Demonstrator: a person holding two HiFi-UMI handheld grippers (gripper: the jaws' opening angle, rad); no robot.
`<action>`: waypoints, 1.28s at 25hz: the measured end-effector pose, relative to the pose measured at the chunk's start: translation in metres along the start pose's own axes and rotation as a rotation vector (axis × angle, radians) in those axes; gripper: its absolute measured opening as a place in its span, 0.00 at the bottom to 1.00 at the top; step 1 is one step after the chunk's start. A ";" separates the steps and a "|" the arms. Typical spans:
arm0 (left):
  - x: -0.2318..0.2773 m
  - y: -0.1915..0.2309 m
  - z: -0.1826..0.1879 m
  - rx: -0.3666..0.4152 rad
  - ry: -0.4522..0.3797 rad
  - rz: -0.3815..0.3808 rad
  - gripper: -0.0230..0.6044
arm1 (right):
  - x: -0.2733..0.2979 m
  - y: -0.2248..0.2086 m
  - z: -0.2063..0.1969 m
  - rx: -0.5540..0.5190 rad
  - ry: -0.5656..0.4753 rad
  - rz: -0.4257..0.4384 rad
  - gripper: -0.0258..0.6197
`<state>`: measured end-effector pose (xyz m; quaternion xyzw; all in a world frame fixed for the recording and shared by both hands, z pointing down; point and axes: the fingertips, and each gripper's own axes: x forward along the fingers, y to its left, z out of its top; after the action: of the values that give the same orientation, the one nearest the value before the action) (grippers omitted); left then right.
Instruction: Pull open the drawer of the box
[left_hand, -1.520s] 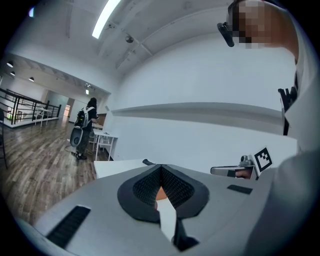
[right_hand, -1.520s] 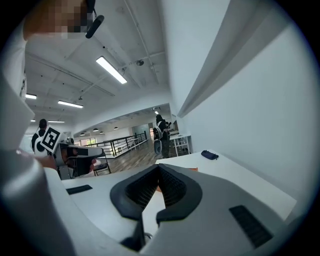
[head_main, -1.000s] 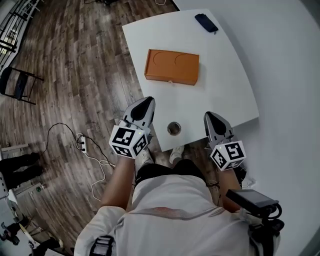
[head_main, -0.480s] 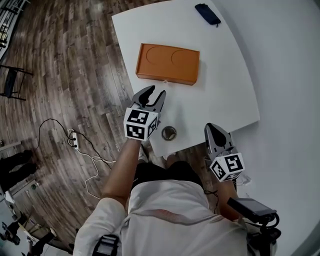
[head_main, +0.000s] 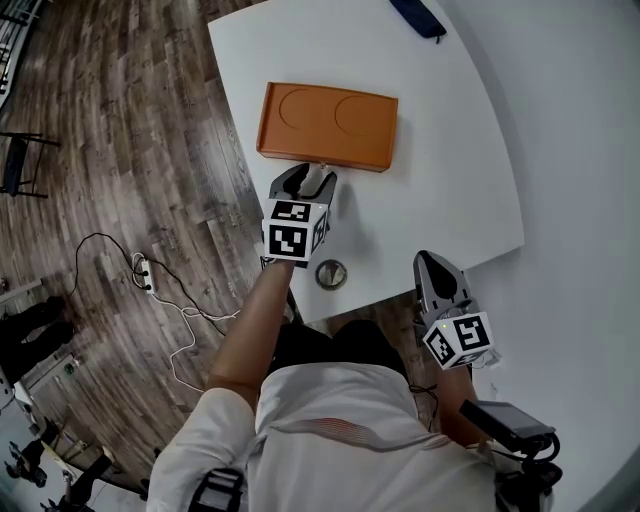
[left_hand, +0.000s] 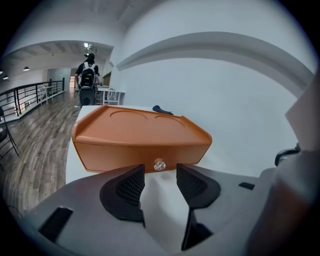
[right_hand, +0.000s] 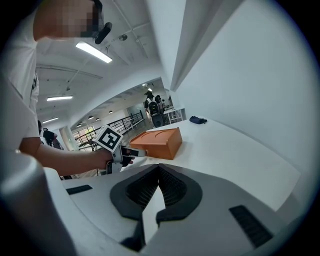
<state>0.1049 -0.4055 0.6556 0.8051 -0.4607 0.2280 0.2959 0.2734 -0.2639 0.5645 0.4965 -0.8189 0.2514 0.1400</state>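
Closest to you, your right gripper hangs by the near edge of the white table. Its jaws are closed tip to tip, and its own view shows nothing between them.

A little further in, a small round metal thing sits on the table close to that edge, to the left of the right gripper and well apart from it.

Beyond that, your left gripper is out over the table, pointing down at the front of the orange box. Its jaws have just been opening and now stand wide apart, holding nothing. In its own view, the small shiny knob of the drawer shows in the gap just past the fingertips. The pads are on either side of the knob and do not press on it.

The box lies flat in the middle of the table, with two round hollows in its top. Its long front side faces you, and the drawer sits flush in it, not pulled out.

At the far end of the table lies a dark pouch, well apart from the box.
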 end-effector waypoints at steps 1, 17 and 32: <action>0.002 0.000 -0.001 -0.010 0.005 0.000 0.37 | 0.001 0.000 -0.001 0.002 0.003 -0.001 0.04; -0.006 0.004 0.001 -0.093 -0.006 0.046 0.17 | -0.011 0.014 -0.010 0.015 0.020 -0.017 0.04; -0.016 -0.005 -0.012 -0.126 -0.008 0.054 0.16 | -0.011 0.017 -0.014 0.020 0.026 -0.005 0.04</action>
<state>0.1003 -0.3859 0.6526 0.7731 -0.4969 0.2033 0.3377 0.2628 -0.2416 0.5667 0.4966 -0.8133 0.2656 0.1464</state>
